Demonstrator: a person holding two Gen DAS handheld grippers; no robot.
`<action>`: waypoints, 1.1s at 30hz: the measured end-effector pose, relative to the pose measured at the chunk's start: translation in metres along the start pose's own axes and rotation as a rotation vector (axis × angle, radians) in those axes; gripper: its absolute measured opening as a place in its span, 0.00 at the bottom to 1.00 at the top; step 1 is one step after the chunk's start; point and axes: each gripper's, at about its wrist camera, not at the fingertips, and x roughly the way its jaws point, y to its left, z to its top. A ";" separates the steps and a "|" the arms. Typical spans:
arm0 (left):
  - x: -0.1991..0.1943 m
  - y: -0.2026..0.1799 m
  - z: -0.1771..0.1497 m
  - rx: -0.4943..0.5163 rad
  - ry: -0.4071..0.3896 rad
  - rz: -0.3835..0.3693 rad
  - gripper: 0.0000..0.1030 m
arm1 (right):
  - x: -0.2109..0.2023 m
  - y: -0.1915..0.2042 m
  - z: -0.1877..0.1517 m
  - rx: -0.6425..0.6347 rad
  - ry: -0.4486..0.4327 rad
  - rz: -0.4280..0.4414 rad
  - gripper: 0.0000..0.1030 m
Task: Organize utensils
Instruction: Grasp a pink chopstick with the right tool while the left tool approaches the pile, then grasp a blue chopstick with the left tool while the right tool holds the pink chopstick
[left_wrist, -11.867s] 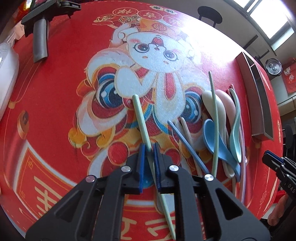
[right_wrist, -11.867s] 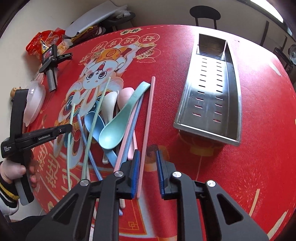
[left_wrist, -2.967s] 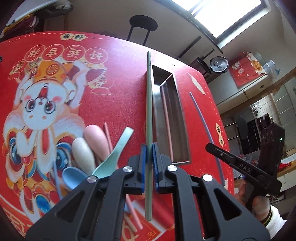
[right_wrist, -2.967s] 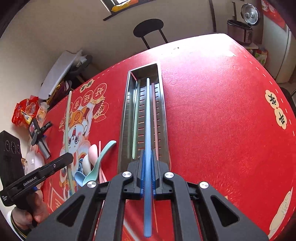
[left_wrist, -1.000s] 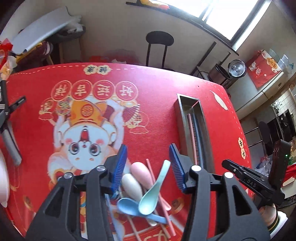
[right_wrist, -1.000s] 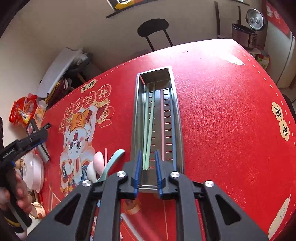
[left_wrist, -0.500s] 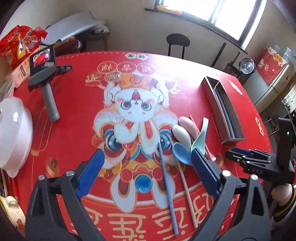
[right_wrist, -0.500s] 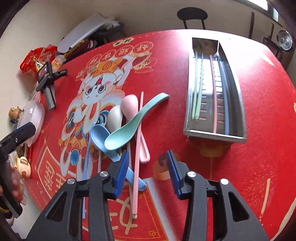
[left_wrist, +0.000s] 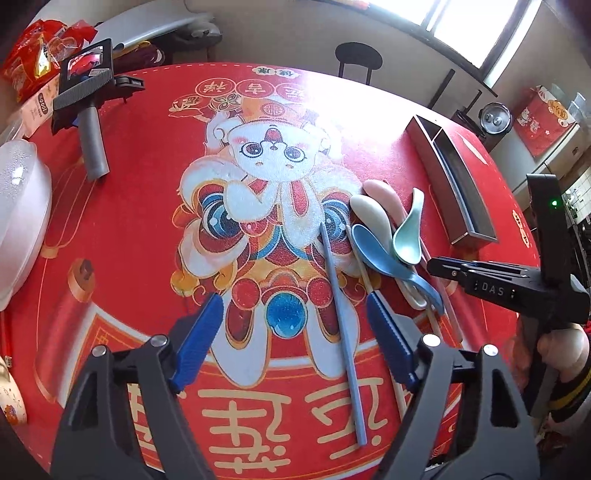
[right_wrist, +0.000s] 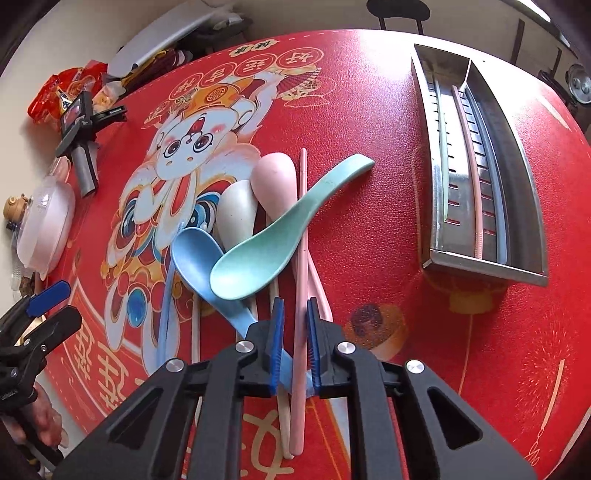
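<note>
A pile of spoons lies on the red mat: mint spoon (right_wrist: 266, 247), blue spoon (right_wrist: 201, 262), white spoon (right_wrist: 236, 214), pink spoon (right_wrist: 275, 181). A pink chopstick (right_wrist: 302, 258) runs between the narrowly parted fingers of my right gripper (right_wrist: 293, 336), which straddles it low over the mat. A blue chopstick (left_wrist: 341, 317) lies just left of the right finger of my wide-open left gripper (left_wrist: 295, 332). A cream chopstick (left_wrist: 360, 262) lies beside it. The steel tray (right_wrist: 524, 192) holds pink, green and blue chopsticks.
A spare gripper (left_wrist: 88, 110) and a clear lidded container (left_wrist: 18, 206) sit at the table's left. Snack bags (left_wrist: 33, 70) lie at the far left corner. A black chair (left_wrist: 356, 61) stands beyond the table's far edge.
My right gripper has dropped onto the pile and narrowed around the pink chopstick. My left gripper has come lower and closer to the blue chopstick, still wide open.
</note>
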 end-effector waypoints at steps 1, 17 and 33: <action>0.001 0.001 0.000 -0.006 0.003 0.001 0.74 | 0.002 -0.001 0.000 0.004 0.005 -0.005 0.10; 0.019 -0.009 -0.009 -0.006 0.070 -0.038 0.65 | 0.007 -0.001 0.008 -0.001 0.021 -0.019 0.06; 0.041 -0.020 -0.028 -0.040 0.149 -0.057 0.48 | 0.011 0.013 0.010 -0.095 0.058 -0.109 0.07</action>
